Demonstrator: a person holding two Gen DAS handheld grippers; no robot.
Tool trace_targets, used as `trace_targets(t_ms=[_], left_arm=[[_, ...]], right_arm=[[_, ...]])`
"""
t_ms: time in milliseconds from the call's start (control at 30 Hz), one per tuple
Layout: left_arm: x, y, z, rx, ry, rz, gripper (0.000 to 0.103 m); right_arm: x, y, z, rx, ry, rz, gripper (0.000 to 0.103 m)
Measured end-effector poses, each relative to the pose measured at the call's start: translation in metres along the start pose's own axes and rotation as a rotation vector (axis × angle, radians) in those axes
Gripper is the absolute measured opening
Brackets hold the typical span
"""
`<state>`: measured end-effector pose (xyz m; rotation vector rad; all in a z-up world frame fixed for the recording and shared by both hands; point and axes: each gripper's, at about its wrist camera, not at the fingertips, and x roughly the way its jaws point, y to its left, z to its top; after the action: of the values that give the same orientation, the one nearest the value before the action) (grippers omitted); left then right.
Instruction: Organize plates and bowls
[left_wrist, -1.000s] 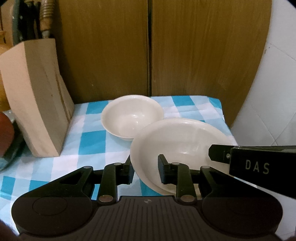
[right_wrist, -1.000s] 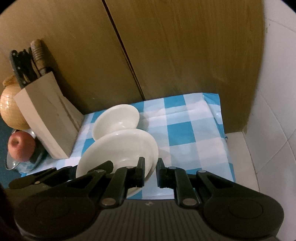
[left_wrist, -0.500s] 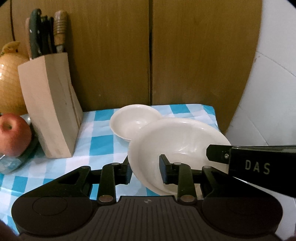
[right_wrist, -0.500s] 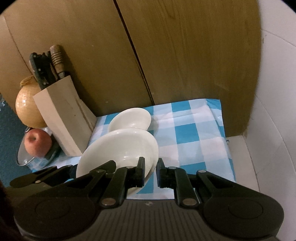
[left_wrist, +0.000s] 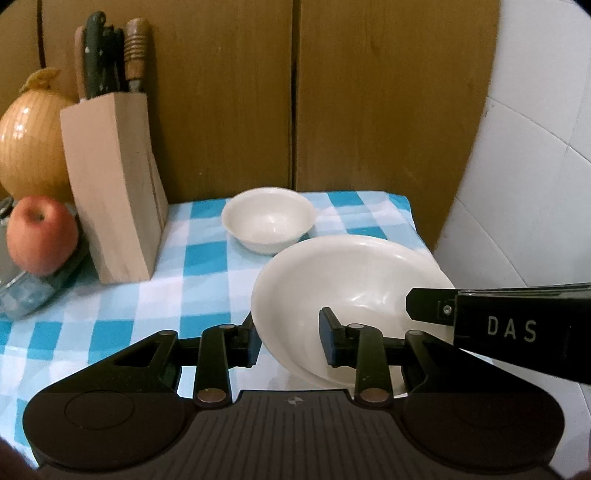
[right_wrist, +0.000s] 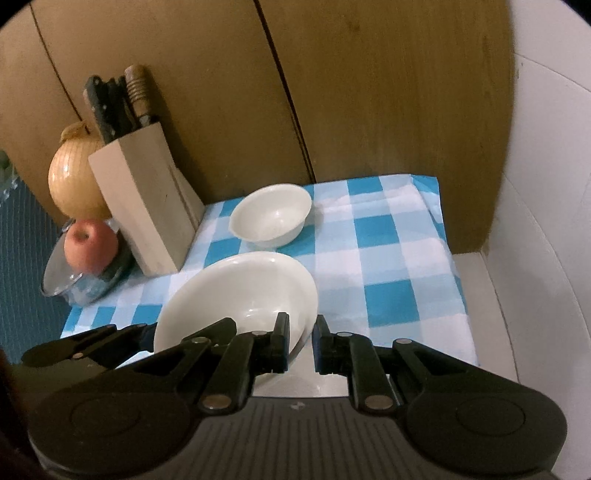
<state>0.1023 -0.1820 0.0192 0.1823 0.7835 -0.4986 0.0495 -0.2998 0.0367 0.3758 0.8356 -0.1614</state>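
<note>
Brown wood-grain cabinet doors (left_wrist: 229, 110) fill the back, matte, split by a dark vertical seam. Below them lies a blue-and-white checked cloth (left_wrist: 207, 258), soft and slightly creased, covering the counter up to a white tiled wall (left_wrist: 535, 147) on the right.

Plate (left_wrist: 343, 280): wide, shallow, glossy cream ceramic, tilted, raised off the cloth near its front edge. Left gripper (left_wrist: 288, 341), black plastic, fingers spread; the plate's left rim sits between them, contact uncertain. Right gripper (right_wrist: 300, 341) straddles the plate's right rim with a narrow gap between its fingers; whether the pads pinch the rim cannot be told.

Knife block (left_wrist: 114, 184): pale wood, wedge-shaped, dark and wooden handles sticking up. Beside it a round golden onion (left_wrist: 29, 144) with papery sheen.

Bowl (left_wrist: 269, 219): small, round, glossy cream, upright on the cloth behind the plate, apart from it.

Apple (left_wrist: 40, 236): red, smooth, resting on a glass lid (right_wrist: 85, 284).
</note>
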Motion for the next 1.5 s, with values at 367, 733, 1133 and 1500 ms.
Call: trace_targets(t_ms=[367,733,1133,1500], left_arm=[[-0.007,-0.003,-0.025,0.018,0.024,-0.008,0.041],[0.005,-0.007,-0.041,0.053,0.059,0.0,0.042],[0.012,0.009,-0.041,0.019,0.063,0.01,0.044],[0.009,0.034,-0.033,-0.066,0.058,0.024,0.049]], right_arm=[[-0.006,0.001,-0.022,-0.014,0.017,-0.026,0.013],[0.012,-0.006,-0.033,-0.021,0.077,-0.046,0.014],[0.02,-0.008,-0.033,-0.039,0.094,-0.073,0.017],[0.022,-0.02,-0.023,0.007,0.079,-0.073,0.018]])
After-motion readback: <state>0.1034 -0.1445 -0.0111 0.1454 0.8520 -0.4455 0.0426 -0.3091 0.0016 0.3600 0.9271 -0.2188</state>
